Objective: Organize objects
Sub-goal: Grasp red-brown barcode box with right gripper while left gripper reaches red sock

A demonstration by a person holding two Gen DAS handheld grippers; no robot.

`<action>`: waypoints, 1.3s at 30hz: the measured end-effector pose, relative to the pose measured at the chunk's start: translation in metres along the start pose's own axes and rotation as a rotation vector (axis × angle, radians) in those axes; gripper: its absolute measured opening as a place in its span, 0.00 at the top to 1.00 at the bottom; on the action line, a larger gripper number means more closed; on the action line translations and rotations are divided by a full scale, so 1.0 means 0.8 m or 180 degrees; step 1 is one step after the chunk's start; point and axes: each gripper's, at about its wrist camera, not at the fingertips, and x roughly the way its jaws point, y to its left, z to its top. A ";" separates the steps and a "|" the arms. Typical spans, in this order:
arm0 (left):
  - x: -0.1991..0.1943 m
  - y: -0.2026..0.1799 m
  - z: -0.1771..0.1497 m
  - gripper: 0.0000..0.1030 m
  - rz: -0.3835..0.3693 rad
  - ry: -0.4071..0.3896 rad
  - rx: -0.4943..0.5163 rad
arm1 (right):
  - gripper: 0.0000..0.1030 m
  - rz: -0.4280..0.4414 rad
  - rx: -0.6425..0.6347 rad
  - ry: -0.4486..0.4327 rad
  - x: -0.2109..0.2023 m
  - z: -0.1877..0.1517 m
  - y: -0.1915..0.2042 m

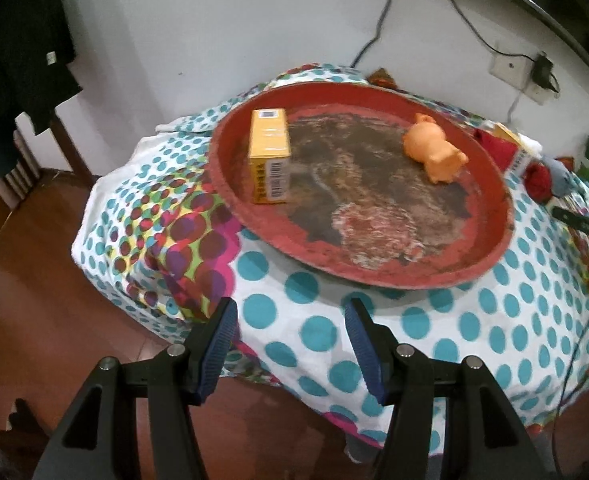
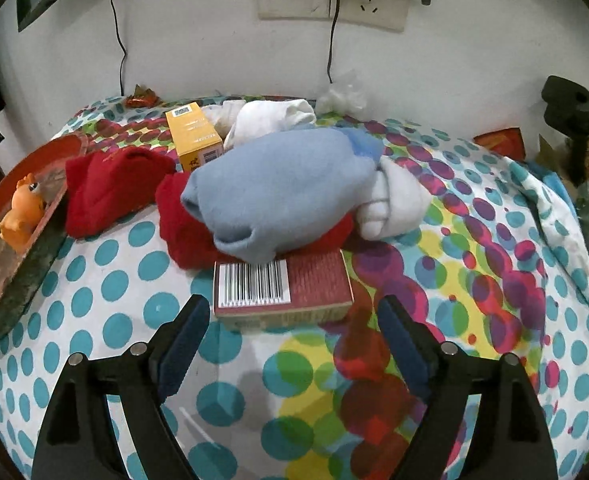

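Note:
A round red tray (image 1: 490, 256) lies on the dotted cloth in the left wrist view, holding a yellow box (image 1: 269, 156) on its left side and an orange toy pig (image 1: 434, 152) at its far right. My left gripper (image 1: 290, 312) hangs open over the cloth just short of the tray's near rim, nothing between its fingers. In the right wrist view a dark red box (image 2: 318, 284) with a barcode lies flat, partly under a light blue sock (image 2: 282, 196). My right gripper (image 2: 292, 312) stands open just before that box, jaws wider than it, pads not touching.
Red socks (image 2: 110, 188), white socks (image 2: 394, 200) and a second yellow box (image 2: 194, 132) crowd behind the red box. The tray's edge (image 2: 26, 256) with the pig (image 2: 22, 216) sits at left. Wall sockets and cables hang behind; clutter and a black stand (image 2: 570, 120) are at right.

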 end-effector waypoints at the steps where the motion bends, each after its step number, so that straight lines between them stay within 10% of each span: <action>1: -0.002 -0.004 0.000 0.44 0.0008 -0.0001 0.0037 | 0.19 0.0010 0.0016 -0.0002 0.001 0.000 -0.001; 7: -0.005 -0.030 0.007 0.44 0.0004 0.0065 0.0199 | 0.41 0.0155 0.0099 -0.0047 0.001 0.000 -0.008; 28: 0.012 -0.247 0.110 0.44 -0.0878 0.0124 0.1418 | 0.39 0.0148 0.0228 -0.0057 -0.018 -0.020 -0.048; 39: 0.106 -0.333 0.192 0.43 -0.0899 0.0684 0.1862 | 0.39 0.0136 0.0217 -0.0052 -0.018 -0.020 -0.047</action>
